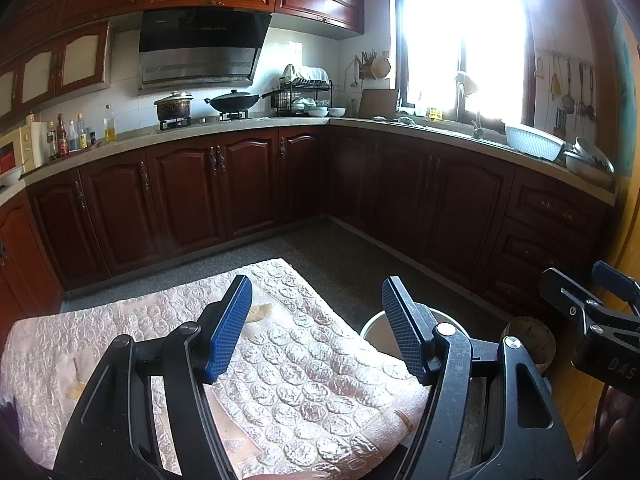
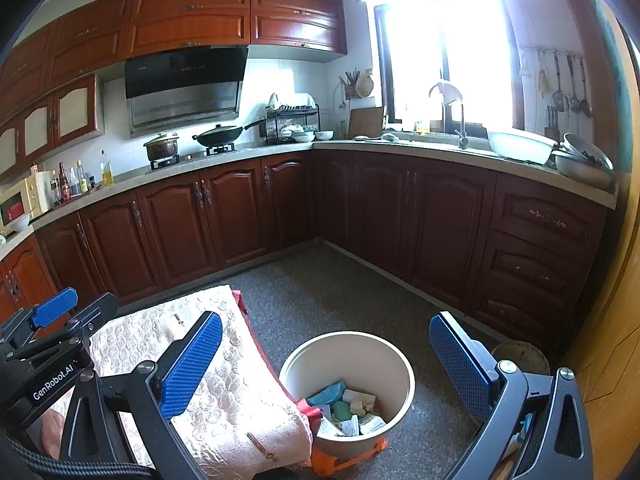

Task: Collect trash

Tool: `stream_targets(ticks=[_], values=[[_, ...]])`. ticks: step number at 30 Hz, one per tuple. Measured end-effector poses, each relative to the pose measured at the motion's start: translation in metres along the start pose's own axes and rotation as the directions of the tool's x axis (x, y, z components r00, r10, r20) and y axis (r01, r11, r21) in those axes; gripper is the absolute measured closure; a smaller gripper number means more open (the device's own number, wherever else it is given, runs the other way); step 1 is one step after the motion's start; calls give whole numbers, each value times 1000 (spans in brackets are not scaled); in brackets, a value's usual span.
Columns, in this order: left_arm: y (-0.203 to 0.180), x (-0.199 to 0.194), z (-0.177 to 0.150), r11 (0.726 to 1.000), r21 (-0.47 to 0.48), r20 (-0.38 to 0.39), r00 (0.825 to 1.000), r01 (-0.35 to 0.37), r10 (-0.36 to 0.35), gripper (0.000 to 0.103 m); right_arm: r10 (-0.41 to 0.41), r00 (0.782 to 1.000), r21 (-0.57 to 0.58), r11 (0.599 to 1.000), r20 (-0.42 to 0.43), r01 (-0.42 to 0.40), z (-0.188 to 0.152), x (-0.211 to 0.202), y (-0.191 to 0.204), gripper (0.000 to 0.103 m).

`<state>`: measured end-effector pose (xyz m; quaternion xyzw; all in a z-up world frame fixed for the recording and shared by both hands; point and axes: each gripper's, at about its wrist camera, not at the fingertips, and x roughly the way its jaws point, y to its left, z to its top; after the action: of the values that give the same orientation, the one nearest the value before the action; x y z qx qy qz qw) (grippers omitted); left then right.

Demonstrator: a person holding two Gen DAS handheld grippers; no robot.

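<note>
Both wrist views are lit almost wholly by daylight through the window, which I see blown out to pure white, with bloom spilling over its frame. The cabinet doors below it sit in deep shadow. The countertop catches a soft sheen. Strong fisheye bending curves the upper cabinets; the corners vignette to black. Focus looks acceptable mid-frame, and I note the near gripper bodies are slightly soft.
</note>
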<state>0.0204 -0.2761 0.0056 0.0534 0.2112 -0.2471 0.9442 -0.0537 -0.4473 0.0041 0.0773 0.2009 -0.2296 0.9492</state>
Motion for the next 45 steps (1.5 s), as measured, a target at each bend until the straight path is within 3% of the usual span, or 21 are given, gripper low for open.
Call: stream_targets(ticks=[45], values=[[1,17,-9,999,26,-42,999,22,-21,36,-15,999,14,1000,-43,15,-10,17,-8,0]])
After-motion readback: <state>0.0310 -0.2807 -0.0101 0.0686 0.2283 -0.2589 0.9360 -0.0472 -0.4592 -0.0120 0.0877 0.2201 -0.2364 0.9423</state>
